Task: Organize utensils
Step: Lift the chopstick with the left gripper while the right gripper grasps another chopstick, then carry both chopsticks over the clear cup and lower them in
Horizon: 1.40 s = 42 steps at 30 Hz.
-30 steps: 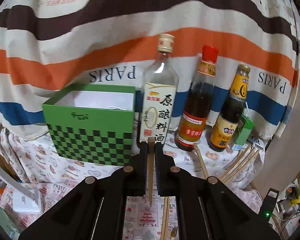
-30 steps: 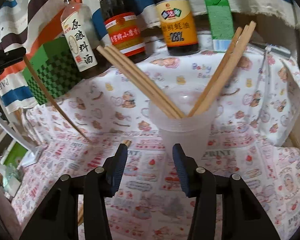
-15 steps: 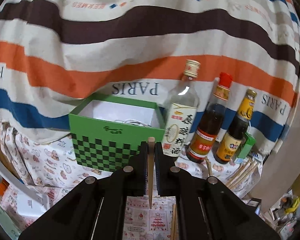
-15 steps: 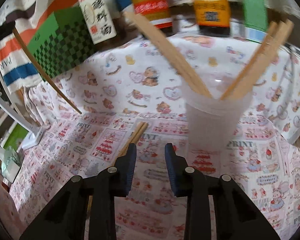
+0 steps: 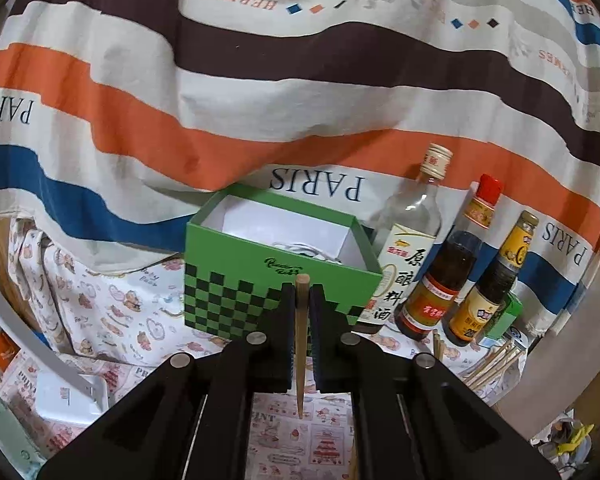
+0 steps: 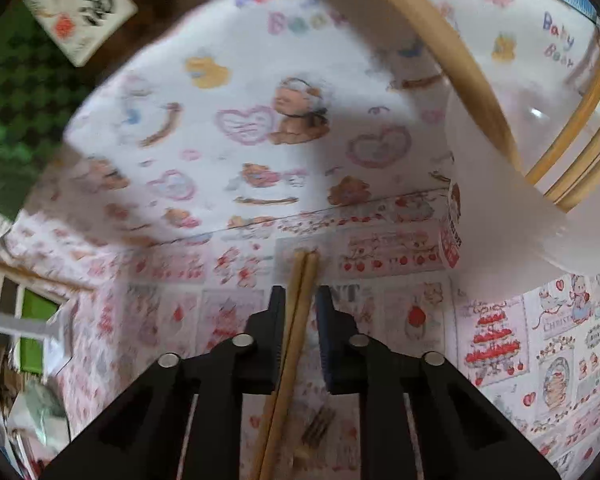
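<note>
My left gripper (image 5: 302,292) is shut on a single wooden chopstick (image 5: 301,340), held upright in the air in front of the green checked box (image 5: 276,264). In the right wrist view, my right gripper (image 6: 301,300) points down at the patterned tablecloth (image 6: 240,128). A pair of wooden chopsticks (image 6: 302,276) lies on the cloth between its fingers. The jaws are closing, with a gap still showing on the right side of the pair. A translucent plastic cup (image 6: 500,200) holding several chopsticks (image 6: 460,60) stands just right of that gripper.
Three sauce bottles (image 5: 452,272) stand right of the green box, against a striped cloth backdrop (image 5: 260,80). A white stand (image 5: 28,344) is at the left. A fork (image 6: 316,428) lies on the cloth under the right gripper. The right wrist view is blurred.
The right gripper has dropped toward the table, come over the lying pair of chopsticks, and narrowed its jaws. The left gripper has shifted left with its chopstick, so box and bottles slid right.
</note>
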### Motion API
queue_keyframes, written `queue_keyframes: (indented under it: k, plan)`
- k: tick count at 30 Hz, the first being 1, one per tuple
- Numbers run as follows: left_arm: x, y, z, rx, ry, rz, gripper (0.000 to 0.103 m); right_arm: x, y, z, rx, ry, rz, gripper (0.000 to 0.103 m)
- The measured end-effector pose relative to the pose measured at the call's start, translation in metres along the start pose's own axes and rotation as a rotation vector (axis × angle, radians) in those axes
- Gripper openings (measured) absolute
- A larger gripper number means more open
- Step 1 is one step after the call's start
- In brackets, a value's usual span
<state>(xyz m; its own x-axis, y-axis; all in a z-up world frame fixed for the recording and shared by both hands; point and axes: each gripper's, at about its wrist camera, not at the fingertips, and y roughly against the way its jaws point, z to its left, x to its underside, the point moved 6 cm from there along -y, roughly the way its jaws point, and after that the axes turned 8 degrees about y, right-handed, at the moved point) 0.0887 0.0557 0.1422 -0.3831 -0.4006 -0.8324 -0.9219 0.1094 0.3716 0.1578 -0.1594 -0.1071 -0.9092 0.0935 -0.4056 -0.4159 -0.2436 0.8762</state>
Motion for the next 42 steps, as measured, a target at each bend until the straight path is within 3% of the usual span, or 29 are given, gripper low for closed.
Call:
queue_keyframes:
  k: [3, 7, 12, 18, 23, 26, 31, 32, 35, 42]
  plan:
    - [-0.001, -0.002, 0.005, -0.001, 0.014, 0.006, 0.006, -0.001, -0.008, 0.0, 0.037, 0.008, 0.005, 0.015]
    - [-0.003, -0.002, 0.009, 0.001, 0.026, 0.009, 0.006, -0.001, -0.019, 0.003, 0.022, 0.005, 0.028, 0.016]
    - [-0.004, 0.001, 0.01, -0.008, 0.025, -0.001, 0.006, -0.003, -0.02, 0.0, 0.094, -0.021, -0.034, 0.015]
    - [-0.004, 0.002, 0.01, -0.006, 0.022, 0.0, 0.006, -0.004, -0.022, 0.0, 0.136, -0.029, -0.024, 0.015]
    - [-0.003, 0.0, 0.007, -0.015, 0.004, 0.008, 0.006, -0.007, -0.029, 0.018, 0.127, 0.109, 0.019, 0.015]
    - [-0.003, -0.002, 0.006, -0.013, -0.002, 0.011, 0.006, -0.011, -0.031, 0.02, 0.12, 0.089, 0.03, 0.015]
    - [-0.002, -0.003, 0.005, -0.018, -0.009, 0.011, 0.006, -0.014, -0.033, 0.031, 0.192, 0.168, -0.009, 0.015]
    - [-0.003, -0.002, 0.005, -0.019, -0.011, 0.009, 0.006, -0.014, -0.032, 0.031, 0.188, 0.165, -0.018, 0.01]
    - [-0.003, 0.0, 0.004, -0.023, -0.018, 0.002, 0.006, -0.013, -0.03, 0.034, 0.153, 0.163, -0.035, 0.008]
    - [-0.006, 0.018, -0.006, 0.01, -0.032, -0.025, 0.006, -0.015, 0.091, 0.049, -0.084, 0.145, -0.393, 0.008]
